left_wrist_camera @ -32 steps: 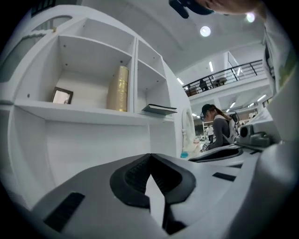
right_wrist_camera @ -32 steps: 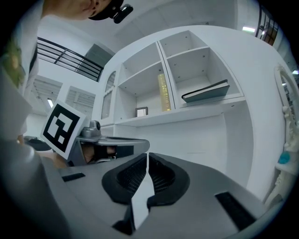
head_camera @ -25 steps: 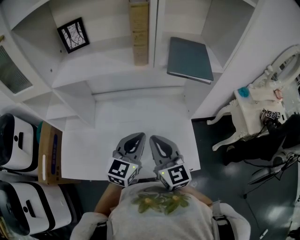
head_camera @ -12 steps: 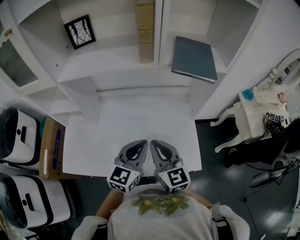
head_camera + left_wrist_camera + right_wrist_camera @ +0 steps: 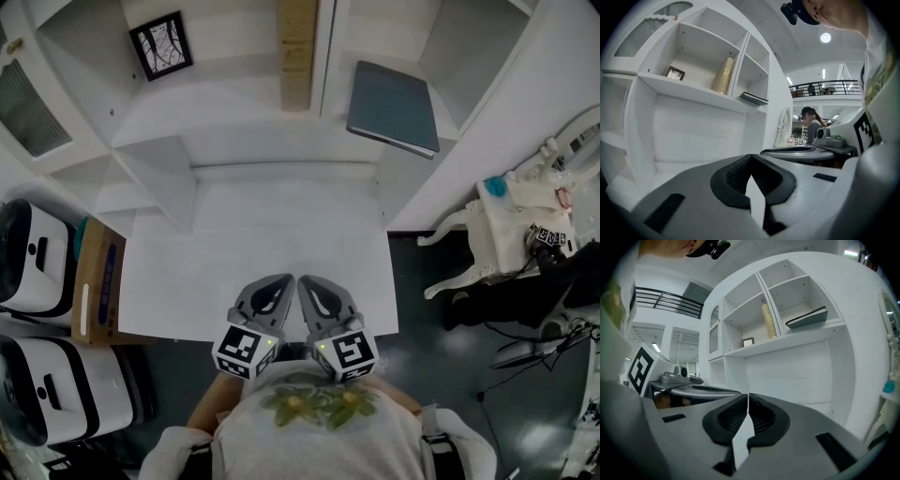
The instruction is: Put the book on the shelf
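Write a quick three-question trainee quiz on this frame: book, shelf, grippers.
1. True or false: the book lies flat on the shelf, in its right compartment.
2. What shares the framed picture's compartment? A) book B) tan cylinder C) nothing
3. Fill in: the left gripper and the right gripper both have their jaws ___, holding nothing.
Key: 1 true; 2 B; 3 shut.

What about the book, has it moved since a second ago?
No. The book keeps its place beside the shelf divider; only the head view itself shifted.
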Tool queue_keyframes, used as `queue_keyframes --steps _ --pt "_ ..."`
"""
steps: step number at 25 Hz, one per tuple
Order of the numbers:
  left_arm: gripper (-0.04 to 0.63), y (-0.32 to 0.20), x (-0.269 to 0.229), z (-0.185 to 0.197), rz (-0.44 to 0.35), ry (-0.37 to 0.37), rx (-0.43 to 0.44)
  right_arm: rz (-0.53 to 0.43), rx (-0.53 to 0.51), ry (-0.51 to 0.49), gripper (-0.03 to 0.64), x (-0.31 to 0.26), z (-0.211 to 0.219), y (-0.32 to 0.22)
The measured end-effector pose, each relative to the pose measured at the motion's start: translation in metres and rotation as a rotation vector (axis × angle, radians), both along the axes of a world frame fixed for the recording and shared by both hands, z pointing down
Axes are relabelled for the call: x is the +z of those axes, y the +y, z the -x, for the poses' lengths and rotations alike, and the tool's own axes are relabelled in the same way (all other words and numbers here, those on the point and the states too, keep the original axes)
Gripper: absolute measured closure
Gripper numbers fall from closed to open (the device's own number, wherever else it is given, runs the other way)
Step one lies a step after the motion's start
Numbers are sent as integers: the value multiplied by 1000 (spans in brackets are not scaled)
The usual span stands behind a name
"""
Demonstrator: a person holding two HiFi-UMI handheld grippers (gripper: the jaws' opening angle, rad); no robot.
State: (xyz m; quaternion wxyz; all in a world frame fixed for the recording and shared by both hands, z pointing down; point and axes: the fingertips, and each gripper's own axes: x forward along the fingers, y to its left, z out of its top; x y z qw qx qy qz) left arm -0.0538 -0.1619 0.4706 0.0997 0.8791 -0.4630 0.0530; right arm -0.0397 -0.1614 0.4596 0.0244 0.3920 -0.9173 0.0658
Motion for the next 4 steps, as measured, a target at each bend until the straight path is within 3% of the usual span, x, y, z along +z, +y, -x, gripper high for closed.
queue_keyframes --steps 4 --pt "568 0 2 -1 2 4 1 17 -9 0 581 6 2 2"
